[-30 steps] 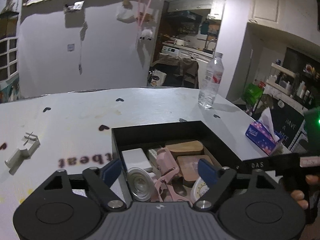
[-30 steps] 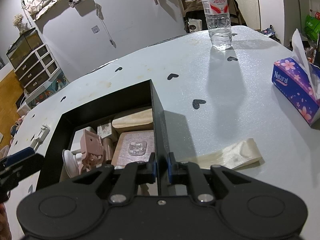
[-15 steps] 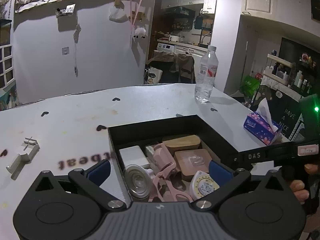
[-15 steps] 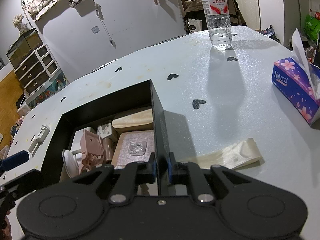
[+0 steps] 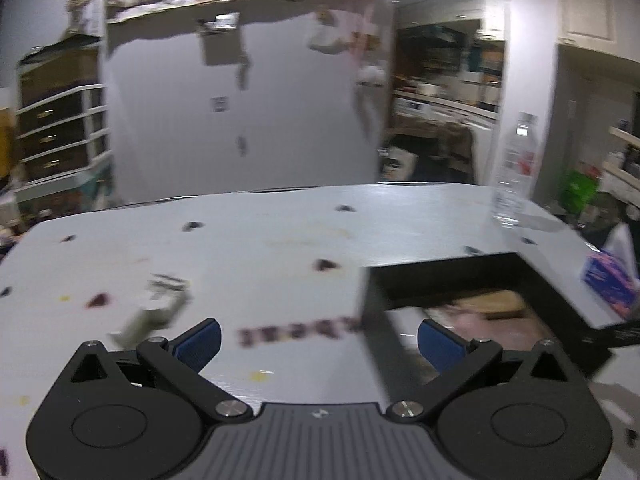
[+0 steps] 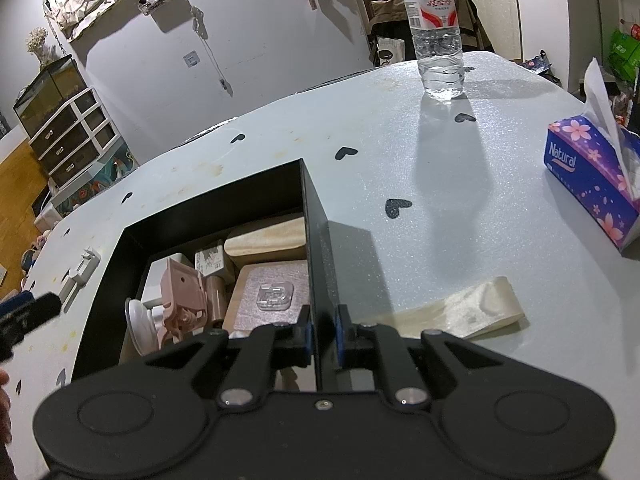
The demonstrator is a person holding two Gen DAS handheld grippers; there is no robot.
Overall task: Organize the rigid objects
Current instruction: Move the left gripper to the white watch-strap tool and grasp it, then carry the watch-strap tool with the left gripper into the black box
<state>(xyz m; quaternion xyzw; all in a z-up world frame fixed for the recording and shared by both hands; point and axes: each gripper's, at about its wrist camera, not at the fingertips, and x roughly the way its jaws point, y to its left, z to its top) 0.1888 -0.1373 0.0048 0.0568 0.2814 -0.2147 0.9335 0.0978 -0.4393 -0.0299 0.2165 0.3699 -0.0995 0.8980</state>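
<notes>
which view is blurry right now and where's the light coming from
Left wrist view: motion-smeared, the black open box and clear plastic water bottle soft; ceiling light glares at the top. Right wrist view: sharp, the bottle casting a long shadow toward the camera across the white table.

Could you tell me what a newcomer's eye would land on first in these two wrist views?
Probably the black box in the middle of the pale table, crammed with small pink, white and wooden items, its right wall pinched by the right gripper. Next, the clear water bottle standing at the table's far edge and the purple tissue box at right.
</notes>
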